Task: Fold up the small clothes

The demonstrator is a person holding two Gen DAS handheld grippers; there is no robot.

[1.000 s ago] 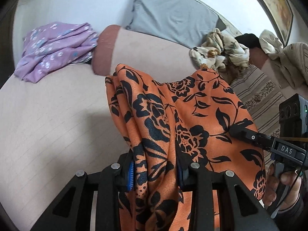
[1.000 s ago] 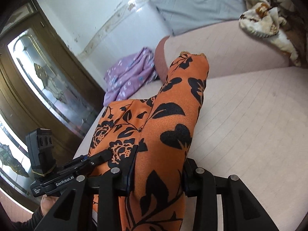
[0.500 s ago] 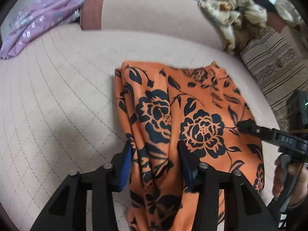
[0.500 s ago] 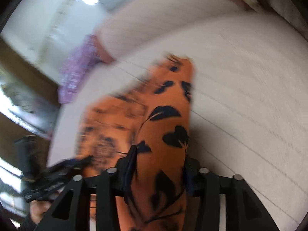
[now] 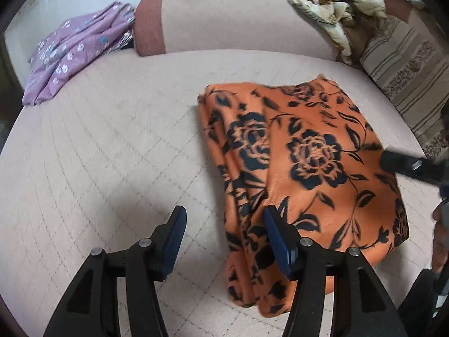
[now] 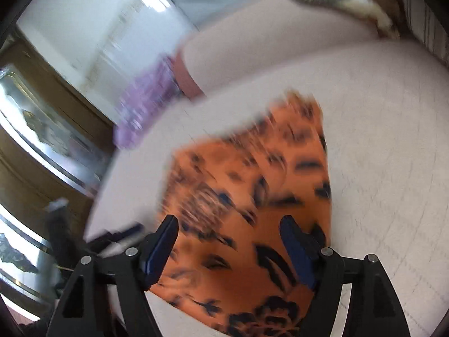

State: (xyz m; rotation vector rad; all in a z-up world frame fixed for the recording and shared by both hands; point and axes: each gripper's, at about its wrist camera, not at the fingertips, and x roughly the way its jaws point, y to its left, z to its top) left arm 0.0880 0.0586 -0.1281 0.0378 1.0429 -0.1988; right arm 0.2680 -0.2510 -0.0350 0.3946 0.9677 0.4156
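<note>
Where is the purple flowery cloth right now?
In the left wrist view, the purple cloth lies at the bed's far left corner, beside the pink bolster.

Soft daylight, fisheye edge warp; right wrist view motion-blurred, left mostly sharp.

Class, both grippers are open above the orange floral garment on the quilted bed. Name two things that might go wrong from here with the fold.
1. The orange floral garment is bunched in ridges along its left edge, so another fold may trap wrinkles.
2. The left gripper has one finger over the cloth and the other over the bare quilted bed; closing here may catch only the edge. The right gripper view is blurred.
</note>
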